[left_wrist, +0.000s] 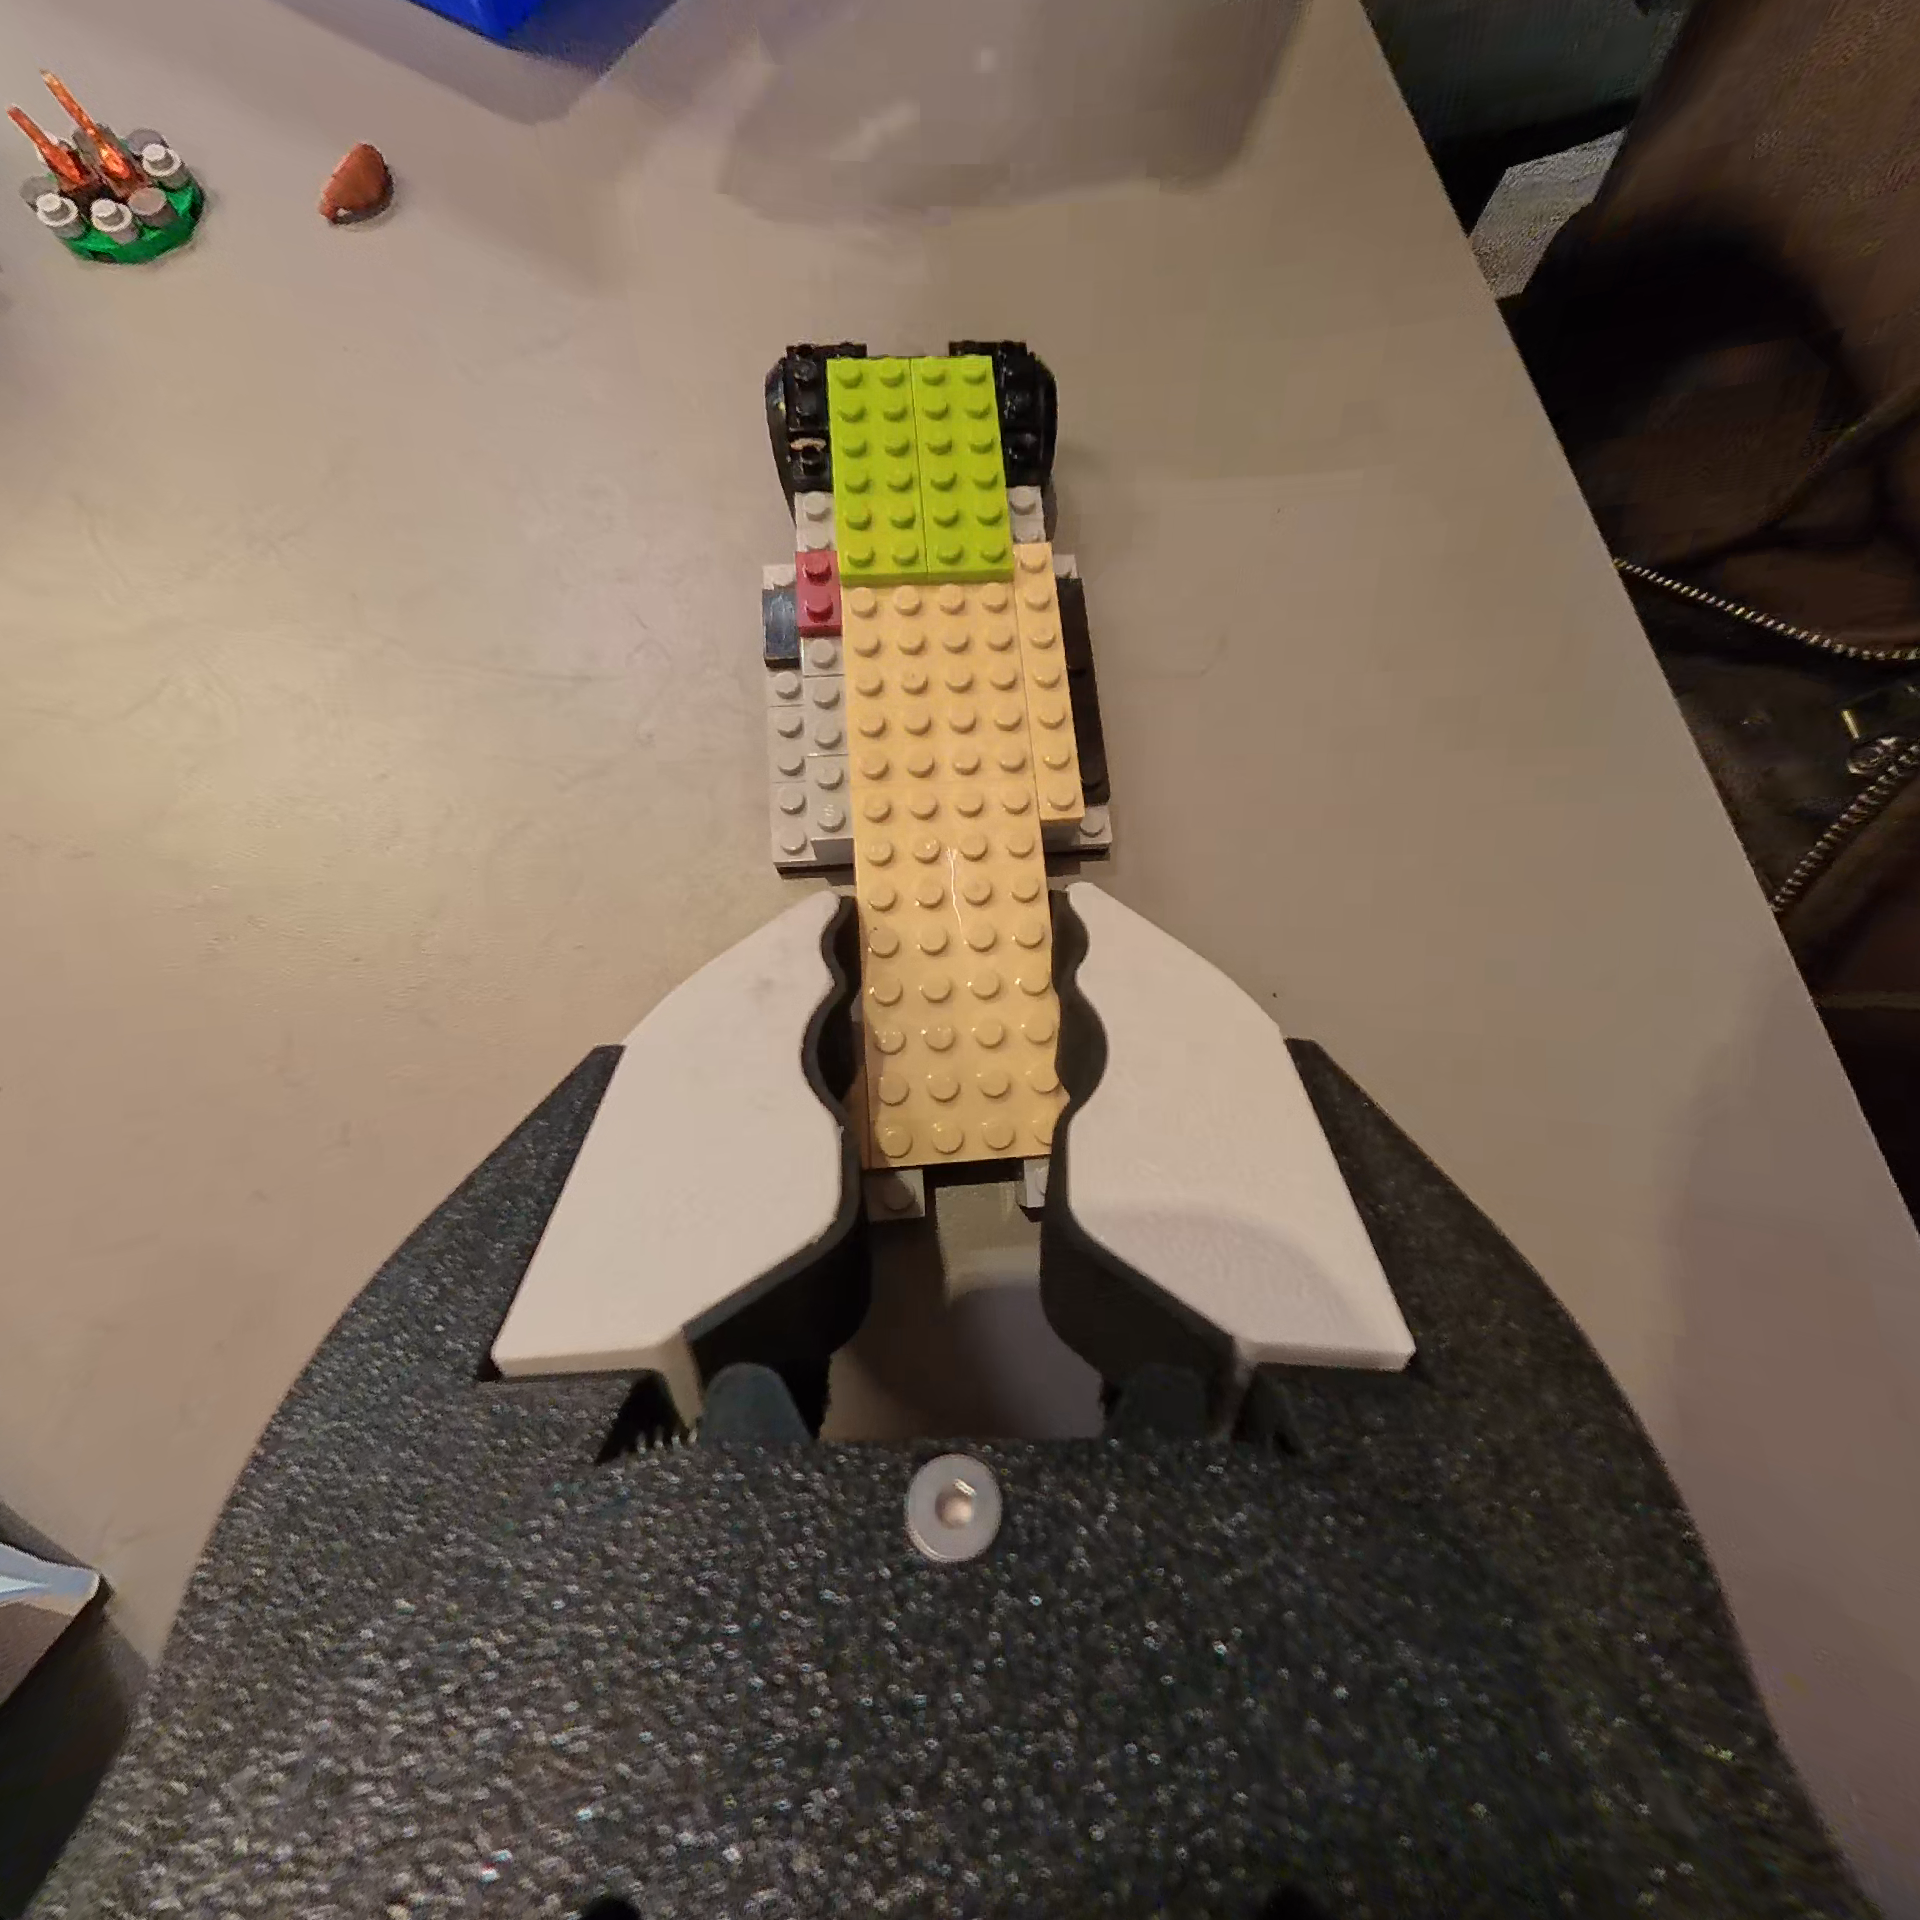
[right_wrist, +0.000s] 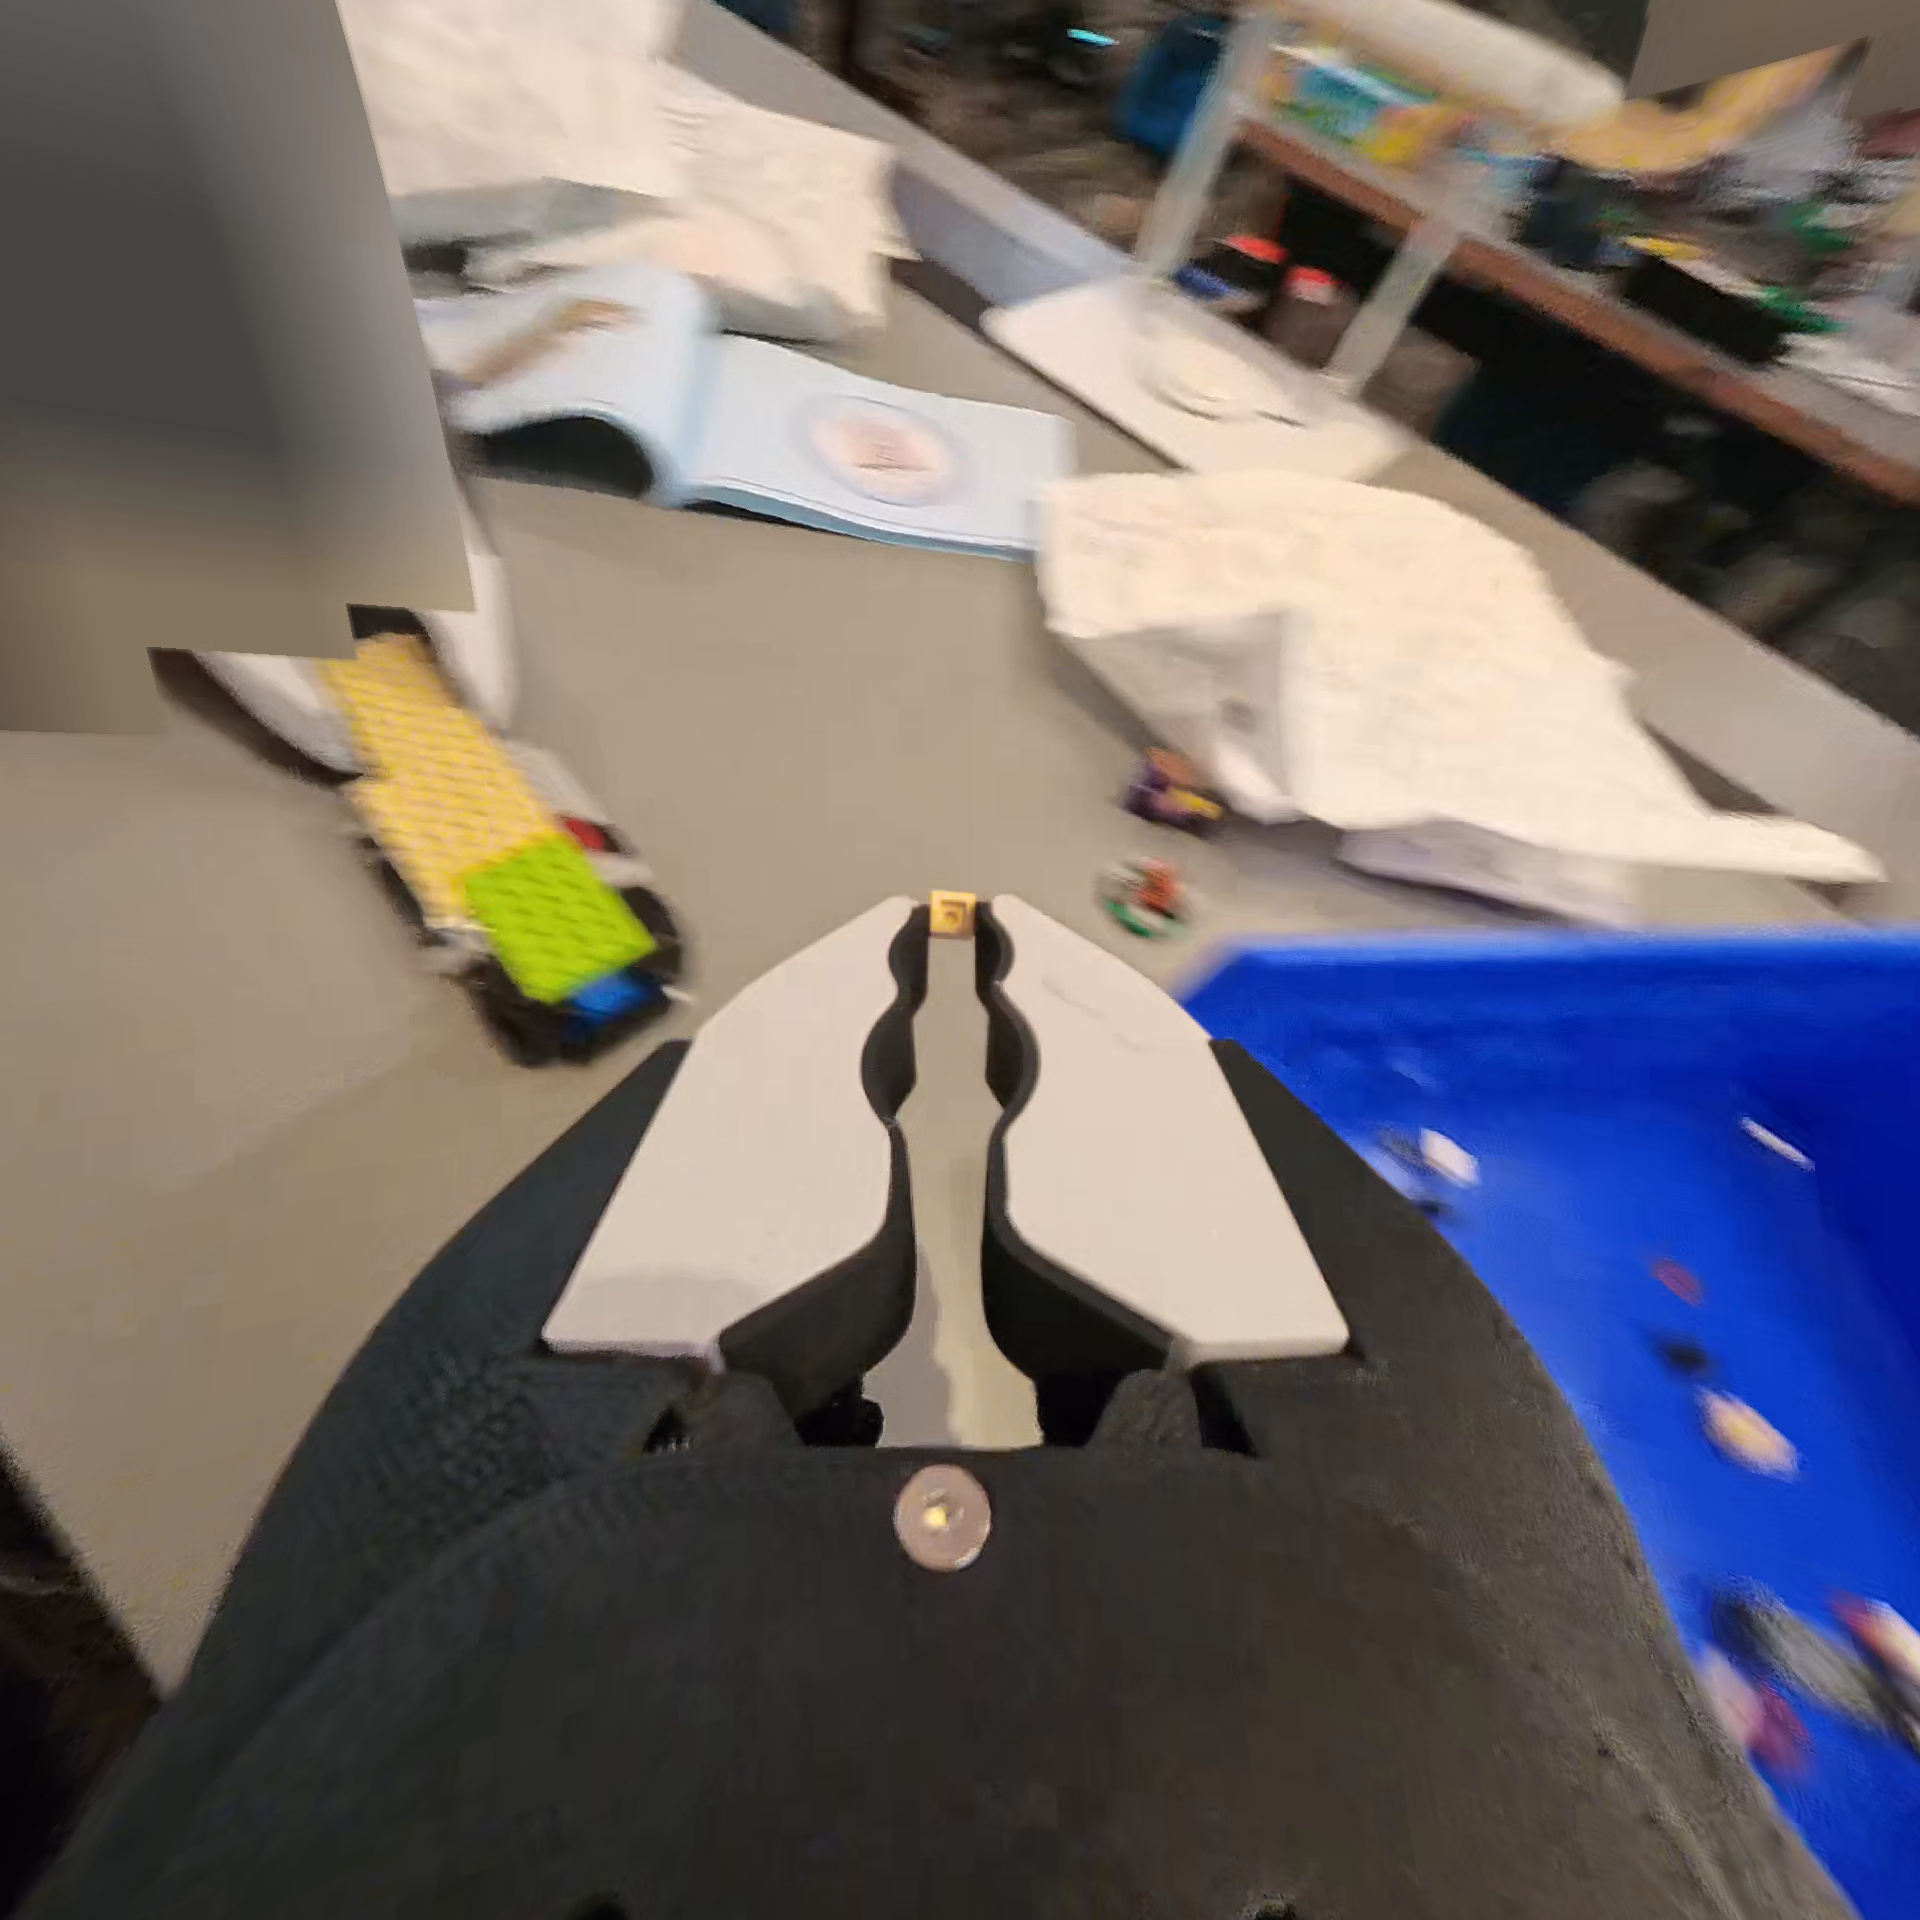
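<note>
Left gripper (left_wrist: 961, 914) is clamped on the tan studded plate (left_wrist: 961, 935) of a long brick-built model with a lime green front (left_wrist: 925, 468), lying on the grey table (left_wrist: 416, 727). Right gripper (right_wrist: 954, 914) pinches a tiny tan single-stud brick (right_wrist: 952, 916) at its tips, just beside a blue plastic bin (right_wrist: 1558, 1091).

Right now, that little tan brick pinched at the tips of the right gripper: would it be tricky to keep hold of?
Probably. The tan brick is tiny and sits only at the very fingertips of the right gripper, so it could twist or pop out. It looks hard and smooth, likely slippery and light. Square-sided, it should not roll if dropped.
</note>
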